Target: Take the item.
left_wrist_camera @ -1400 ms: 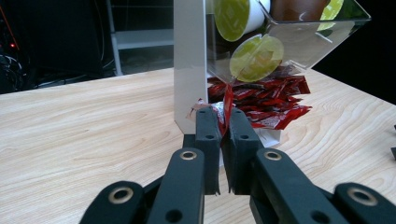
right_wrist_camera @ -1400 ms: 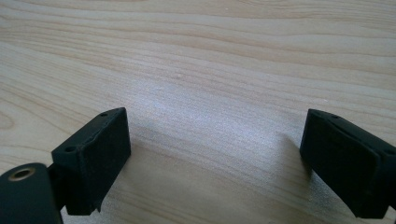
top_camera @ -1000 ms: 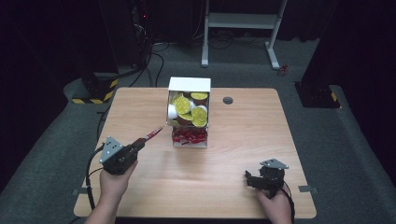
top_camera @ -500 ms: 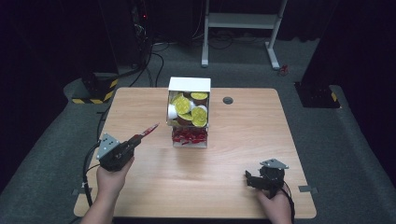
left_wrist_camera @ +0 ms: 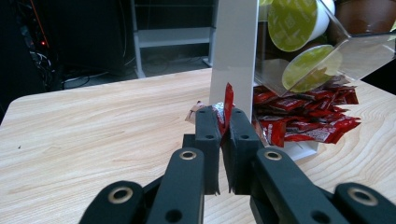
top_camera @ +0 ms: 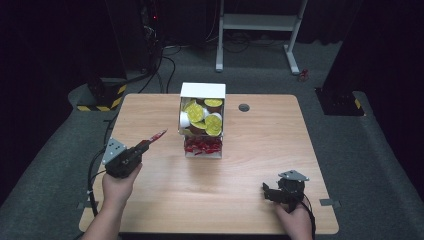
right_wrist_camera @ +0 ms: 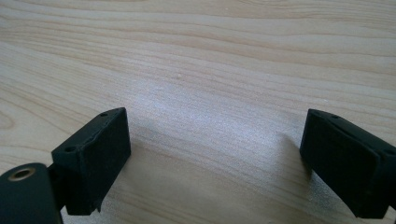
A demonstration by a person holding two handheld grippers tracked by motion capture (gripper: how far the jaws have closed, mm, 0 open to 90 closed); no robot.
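A white dispenser box (top_camera: 202, 91) stands at the table's far middle, with yellow-lidded capsules (top_camera: 196, 112) behind its clear front and red sachets (top_camera: 202, 146) piled in its bottom tray. My left gripper (top_camera: 142, 146) is at the table's left, shut on one red sachet (top_camera: 156, 136) that sticks out toward the box. In the left gripper view the red sachet (left_wrist_camera: 228, 105) stands pinched between the jaws, left gripper (left_wrist_camera: 223, 122), with the sachet pile (left_wrist_camera: 303, 119) just behind. My right gripper (top_camera: 270, 194) rests open near the front right edge; right gripper (right_wrist_camera: 212, 163) has bare wood between its jaws.
A round grommet hole (top_camera: 244, 107) lies in the table right of the box. A white frame stand (top_camera: 260, 22) and cables sit on the floor beyond the far edge. Bare wood table (top_camera: 210, 195) spreads between the two grippers.
My left gripper has drawn back leftward, away from the box, carrying the red sachet. The right gripper has stayed in place.
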